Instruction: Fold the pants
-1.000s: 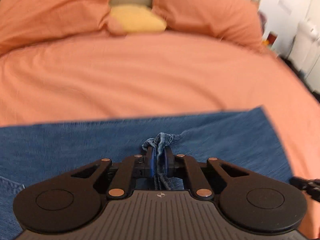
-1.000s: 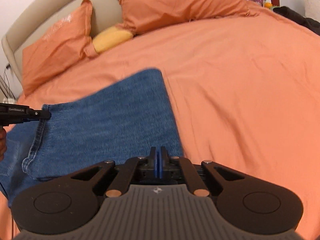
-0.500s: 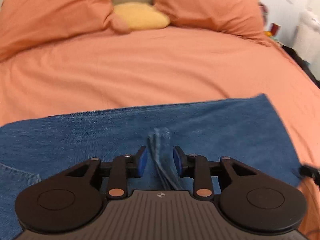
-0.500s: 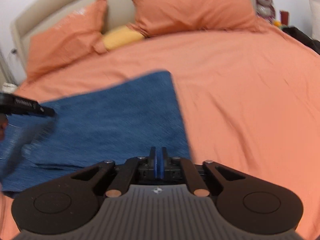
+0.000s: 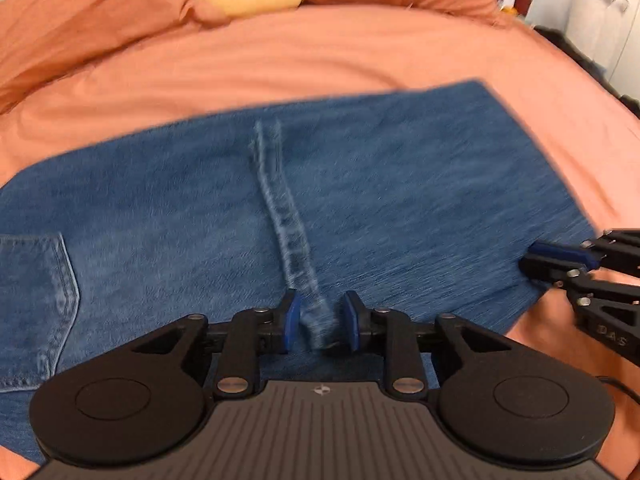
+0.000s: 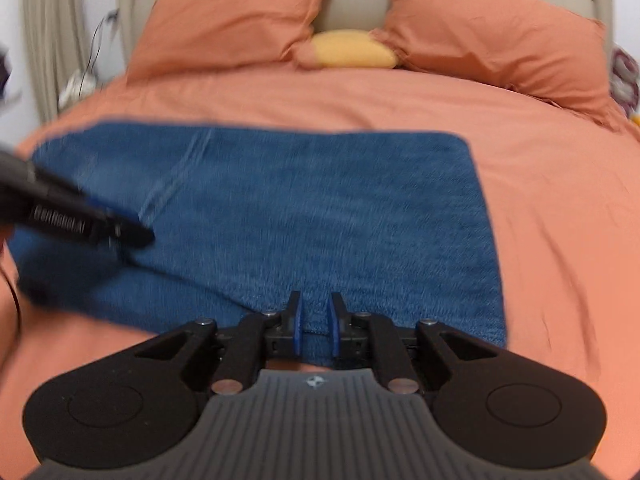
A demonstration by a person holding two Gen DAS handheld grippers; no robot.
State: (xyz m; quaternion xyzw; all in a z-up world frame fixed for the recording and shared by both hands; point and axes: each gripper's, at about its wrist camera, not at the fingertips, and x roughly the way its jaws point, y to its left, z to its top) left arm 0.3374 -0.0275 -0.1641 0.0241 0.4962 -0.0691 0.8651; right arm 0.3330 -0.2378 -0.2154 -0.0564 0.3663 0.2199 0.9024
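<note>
Blue jeans [image 5: 400, 200] lie folded flat on the orange bed [image 5: 320, 60], with a back pocket [image 5: 36, 280] at the left. A pale seam strip [image 5: 280, 208] runs down the denim and ends between the pads of my left gripper [image 5: 319, 320], which is open and does not press on it. My right gripper [image 6: 315, 326] is at the near edge of the jeans [image 6: 320, 208]. Its jaws are opening, a narrow gap shows, and the denim edge lies loose between them. Each gripper also shows in the other view: the right gripper [image 5: 560, 258] and the left gripper [image 6: 120, 232].
Two orange pillows [image 6: 232, 24] [image 6: 500, 28] and a yellow cushion [image 6: 352, 54] lean on the beige headboard [image 6: 352, 0] at the far end. Bare orange sheet [image 6: 560, 220] spreads to the right of the jeans. Small items and white furniture [image 5: 592, 12] stand beyond the bed's right side.
My left gripper let go of the bunched seam and drew back toward the near edge. The right gripper's shut pads have parted slightly. The jeans now lie flat.
</note>
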